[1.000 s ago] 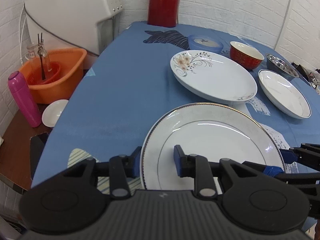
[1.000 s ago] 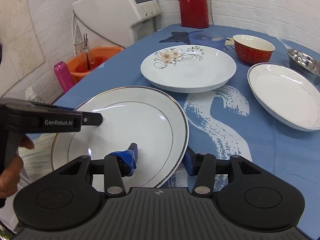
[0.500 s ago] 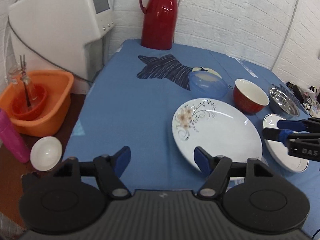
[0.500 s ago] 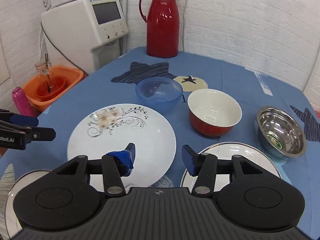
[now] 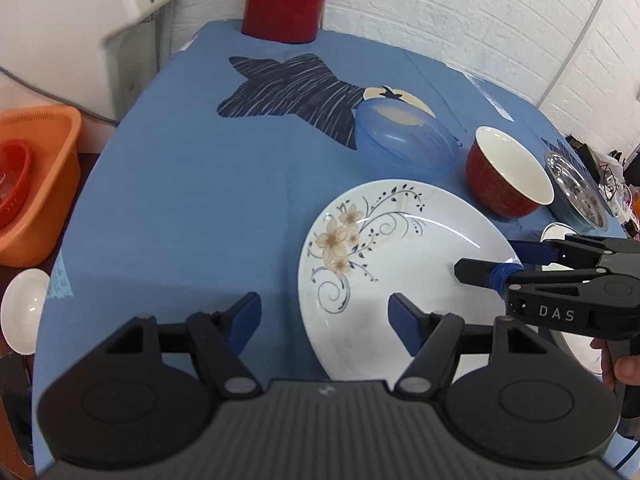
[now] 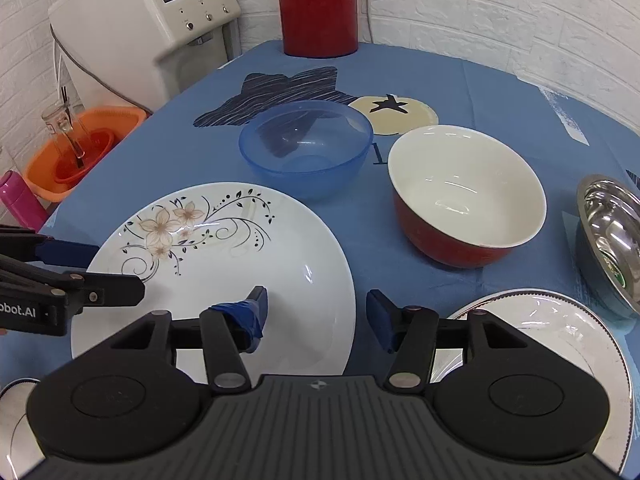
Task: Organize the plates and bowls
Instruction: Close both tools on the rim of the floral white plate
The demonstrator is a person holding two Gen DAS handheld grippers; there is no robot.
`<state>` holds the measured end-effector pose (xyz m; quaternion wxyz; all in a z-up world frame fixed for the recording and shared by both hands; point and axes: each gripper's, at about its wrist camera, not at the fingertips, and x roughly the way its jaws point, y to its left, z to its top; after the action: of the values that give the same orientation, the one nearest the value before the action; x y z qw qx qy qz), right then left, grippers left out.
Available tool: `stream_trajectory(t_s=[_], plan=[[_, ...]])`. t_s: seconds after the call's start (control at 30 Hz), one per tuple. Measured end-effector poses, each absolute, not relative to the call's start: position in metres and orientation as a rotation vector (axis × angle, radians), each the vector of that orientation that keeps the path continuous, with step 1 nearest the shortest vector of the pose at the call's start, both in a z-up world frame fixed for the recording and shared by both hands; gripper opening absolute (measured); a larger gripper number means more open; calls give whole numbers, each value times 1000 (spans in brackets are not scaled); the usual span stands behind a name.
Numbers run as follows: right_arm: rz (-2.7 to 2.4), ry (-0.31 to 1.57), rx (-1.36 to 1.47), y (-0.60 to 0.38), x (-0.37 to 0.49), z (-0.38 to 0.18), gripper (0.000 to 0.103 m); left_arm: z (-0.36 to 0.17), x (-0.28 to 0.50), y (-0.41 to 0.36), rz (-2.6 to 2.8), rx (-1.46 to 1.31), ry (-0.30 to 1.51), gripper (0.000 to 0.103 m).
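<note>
A white plate with a flower pattern [image 5: 400, 256] [image 6: 224, 256] lies on the blue tablecloth. My left gripper [image 5: 324, 316] [image 6: 112, 268] is open, with the plate's left rim between its fingers. My right gripper [image 6: 316, 308] [image 5: 488, 259] is open astride the plate's right rim; neither is closed on it. Behind the plate stand a blue plastic bowl [image 5: 404, 144] [image 6: 306, 144], a red bowl with a white inside [image 5: 508, 172] [image 6: 466, 196] and a steel bowl [image 5: 576, 188] [image 6: 612, 232]. A gold-rimmed white plate [image 6: 540, 332] lies under the right gripper's body.
A red thermos [image 6: 320, 4] and a white appliance [image 6: 152, 12] stand at the table's far end. Off the left edge sit an orange basin [image 5: 36, 184], a pink bottle [image 6: 18, 200] and a small white dish [image 5: 22, 308]. Another plate's edge [image 6: 12, 400] shows at near left.
Both grippers left the gold-rimmed plate near the table's front edge and moved forward to the flowered plate. The left gripper opened wider. They now sit astride the plate's opposite rims.
</note>
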<state>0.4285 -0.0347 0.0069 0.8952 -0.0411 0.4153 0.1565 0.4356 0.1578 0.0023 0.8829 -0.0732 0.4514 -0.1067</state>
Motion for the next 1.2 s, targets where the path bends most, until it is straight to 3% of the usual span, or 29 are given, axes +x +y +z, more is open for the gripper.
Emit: stream_trajectory(t_s=[0.33,0.73,0.77,0.8,0.9,0.97,1.2], plan=[[360,772,-54,-39,422,-3,45,-5,437,145,-215,-122,949,72],[358,801,-45,-29,407,-3,51,-8,432,138,-199,-92,924,71],[365,796,-45,-30,407,-4,51,-8,432,138,-203,-91,923,69],[370,784,-47,-31,406,-4,46,-7,432,137,-217,-88,921,46],[373,767,-23,-40,407,-4,31,-5,432,137,-207,-91,926,34],[377,778,-16,-42,408,-2,28,-4,432,141,-200,-118,931,26],[376,799,55,-40,393,12,32,18,418,142,-194,-93,912,24]])
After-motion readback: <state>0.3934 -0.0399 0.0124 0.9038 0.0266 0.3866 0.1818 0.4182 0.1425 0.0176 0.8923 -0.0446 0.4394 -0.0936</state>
